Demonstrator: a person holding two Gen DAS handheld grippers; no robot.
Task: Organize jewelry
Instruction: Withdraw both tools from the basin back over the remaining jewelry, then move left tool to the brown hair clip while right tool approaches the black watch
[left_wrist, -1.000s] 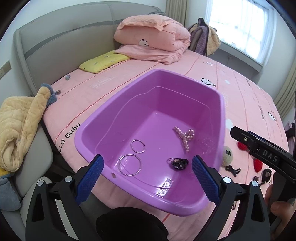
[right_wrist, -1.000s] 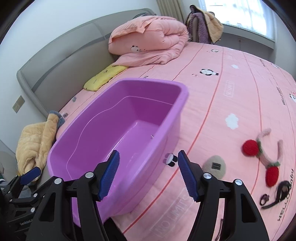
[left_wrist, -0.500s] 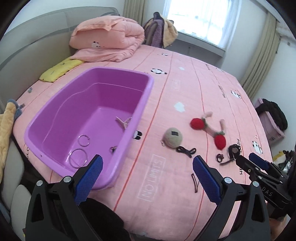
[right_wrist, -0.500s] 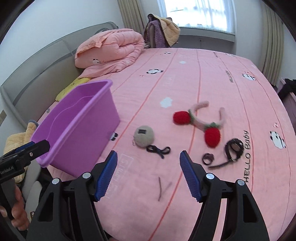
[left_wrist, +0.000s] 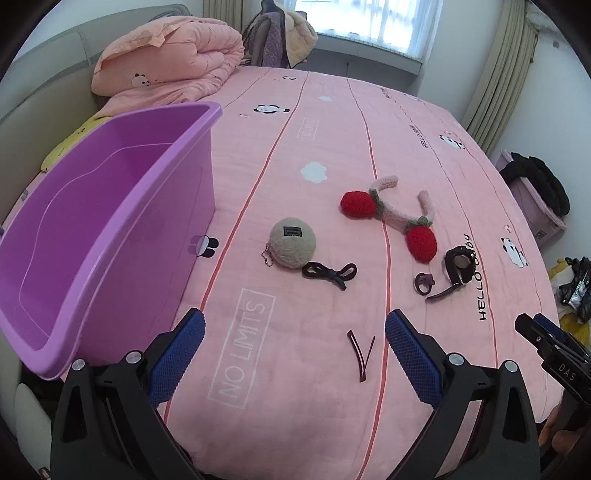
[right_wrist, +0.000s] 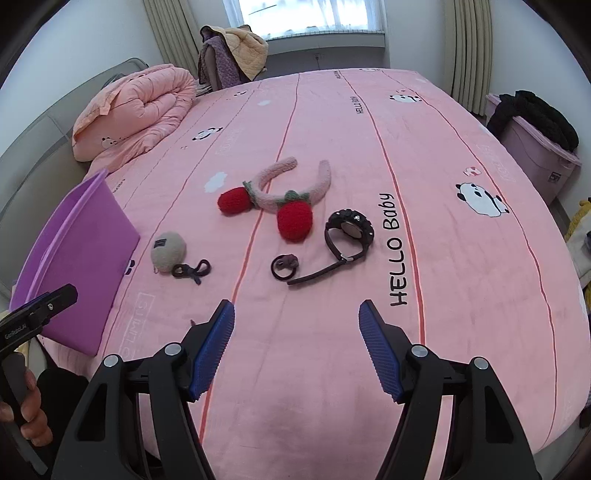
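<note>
Loose accessories lie on the pink bed. A strawberry headband (left_wrist: 391, 218) (right_wrist: 284, 199), a beige plush ball (left_wrist: 292, 242) (right_wrist: 168, 251), a black bow tie (left_wrist: 330, 274) (right_wrist: 192, 271), a small dark ring tie (left_wrist: 423, 282) (right_wrist: 283, 266), a black watch (left_wrist: 458, 264) (right_wrist: 349, 230) and a thin hair clip (left_wrist: 361, 352) are spread out. The purple tub (left_wrist: 110, 229) (right_wrist: 74, 266) stands at the left. My left gripper (left_wrist: 293, 336) hovers open above the clip, empty. My right gripper (right_wrist: 296, 319) is open and empty, short of the watch.
A folded pink quilt (left_wrist: 166, 70) (right_wrist: 136, 110) lies at the head of the bed. A chair with clothes (right_wrist: 232, 51) stands by the window. A lilac bin (right_wrist: 535, 155) with black clothing sits right of the bed. A hand (right_wrist: 26, 413) holds the left tool.
Both grippers swung right, away from the tub and over the loose accessories. The tub's inside with its rings and clip has dropped out of sight. Both stayed open.
</note>
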